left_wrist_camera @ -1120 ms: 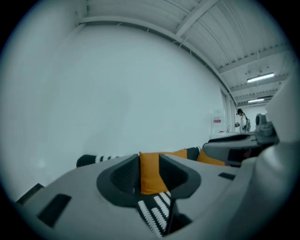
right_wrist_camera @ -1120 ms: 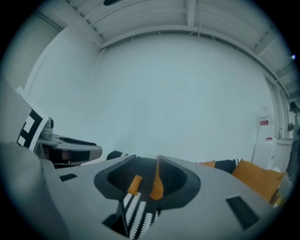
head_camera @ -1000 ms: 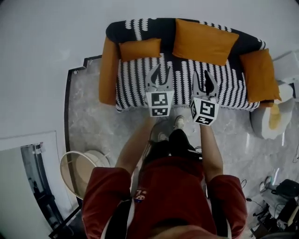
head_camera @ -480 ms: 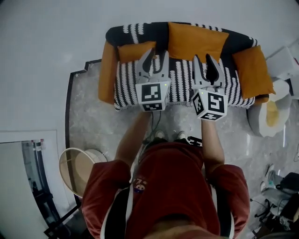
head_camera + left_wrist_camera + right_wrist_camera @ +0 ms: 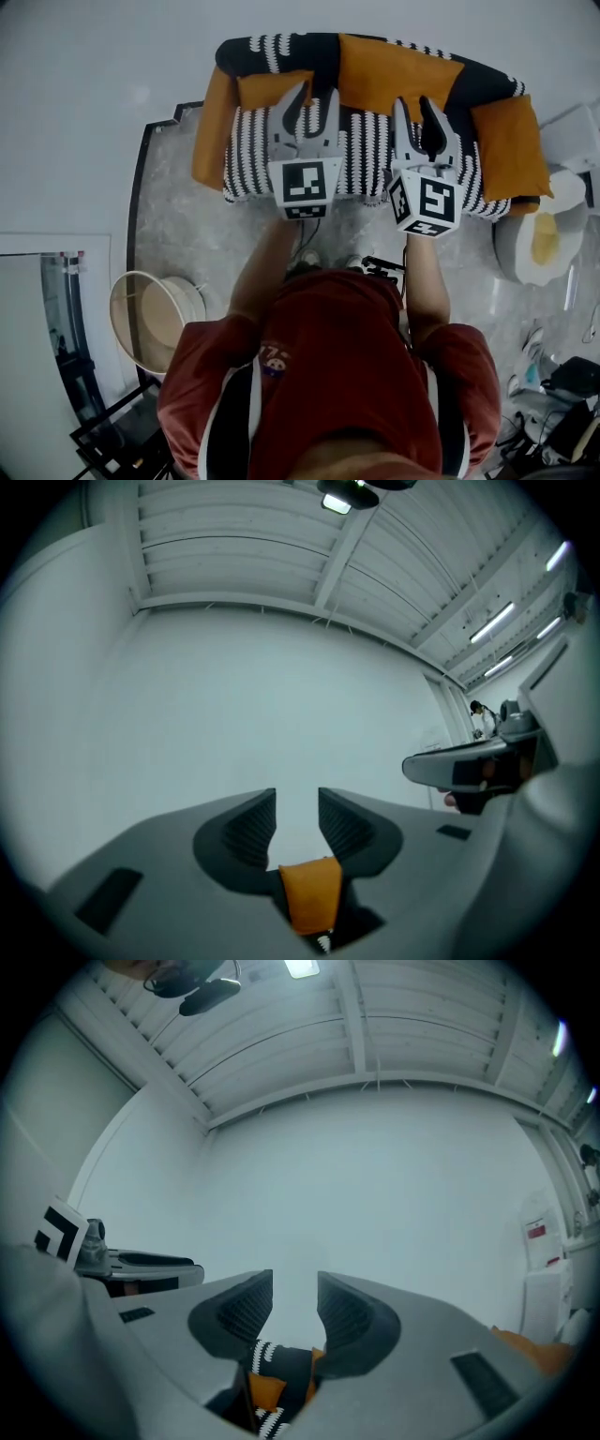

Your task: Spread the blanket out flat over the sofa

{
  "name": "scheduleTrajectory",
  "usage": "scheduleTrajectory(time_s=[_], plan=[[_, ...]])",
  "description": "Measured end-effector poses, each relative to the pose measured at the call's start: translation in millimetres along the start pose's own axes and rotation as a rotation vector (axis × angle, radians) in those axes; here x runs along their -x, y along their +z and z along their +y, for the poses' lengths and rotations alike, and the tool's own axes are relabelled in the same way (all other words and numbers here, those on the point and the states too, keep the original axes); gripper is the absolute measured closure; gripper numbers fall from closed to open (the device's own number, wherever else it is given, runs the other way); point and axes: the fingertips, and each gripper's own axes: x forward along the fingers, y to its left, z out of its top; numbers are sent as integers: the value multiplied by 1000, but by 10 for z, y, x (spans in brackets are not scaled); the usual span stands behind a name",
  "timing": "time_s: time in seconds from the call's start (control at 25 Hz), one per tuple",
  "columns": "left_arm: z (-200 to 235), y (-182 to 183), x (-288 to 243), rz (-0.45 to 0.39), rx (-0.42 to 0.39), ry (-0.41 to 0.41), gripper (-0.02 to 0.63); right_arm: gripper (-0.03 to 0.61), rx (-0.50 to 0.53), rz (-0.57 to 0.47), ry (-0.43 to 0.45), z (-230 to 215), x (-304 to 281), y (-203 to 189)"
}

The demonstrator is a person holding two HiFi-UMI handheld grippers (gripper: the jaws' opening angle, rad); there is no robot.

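The black-and-white patterned blanket (image 5: pixel 367 155) lies over the seat and backrest of the sofa (image 5: pixel 210 131), hanging down the sofa's front edge. Three orange cushions sit on it against the sofa's back: a small one (image 5: pixel 267 89) at the left, a large one (image 5: pixel 398 73) in the middle and another (image 5: pixel 506 145) at the right end. The left gripper (image 5: pixel 317 92) and right gripper (image 5: pixel 415 101) hang side by side above the sofa's seat, each with its jaws standing apart and nothing between them. The person (image 5: pixel 328 375) in a red shirt stands before the sofa. A pale round basket (image 5: pixel 150 319) stands on the floor to the sofa's front left.
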Motion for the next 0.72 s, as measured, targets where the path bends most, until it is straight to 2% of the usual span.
scheduleTrajectory(time_s=[0.2, 0.36, 0.48, 0.72], plan=[[-75, -44, -78, 18, 6, -10, 474, 451, -15, 15, 29, -35, -42, -83], [-134, 8, -111, -3, -1, -20, 523, 512, -28, 7, 46, -54, -28, -97], [-215, 22, -105, -11, -7, -40, 582, 558, -35, 18, 62, -49, 8, -147], [-327, 71, -107, -29, 30, -85, 598, 566, 22, 41, 53, -41, 32, -179]])
